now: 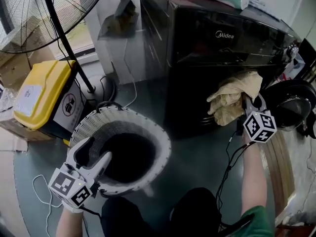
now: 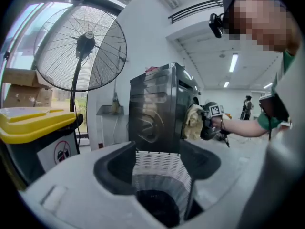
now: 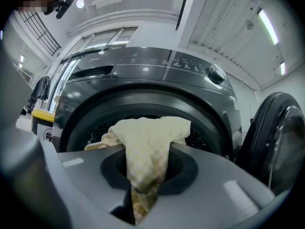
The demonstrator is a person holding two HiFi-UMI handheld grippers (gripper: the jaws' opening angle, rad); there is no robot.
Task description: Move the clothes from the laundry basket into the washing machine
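Down low & closest, the left claw [image 1: 94, 151] sits at the near-left edge of the white woven basket [image 1: 150, 132] on the floor. Its 2 jaws are spread apart & grip nothing. One finger pokes over the dark hole of the basket, & thru the gap you see the basket's far wall. Inside the basket it's too dark to tell what's there. Over on the other side, the right claw [image 1: 247, 105] is squeezed tight on a pale yellow cloth [image 1: 231, 98]. The cloth is all bunched up, pinched btwn the jaws w/ a bit hanging down below & the rest puffed out in front. It's up off the floor, right at the front of the black washing machine [image 1: 217, 48], just before the round hole [image 3: 95, 128]. Can't tell if any of it is past the rim. The claw points about flat at that hole. The machine's round door [image 1: 292, 105] stands swung open, just to the right of the claw. The basket sits near the machine's front left corner, not touching it. Behind the basket there's a bin [image 1: 42, 90] w/ a yellow lid, & a big fan [image 1: 47, 9] on a pole stands by it. The person's arm w/ a green sleeve [image 1: 256, 223] reaches out to the right claw.
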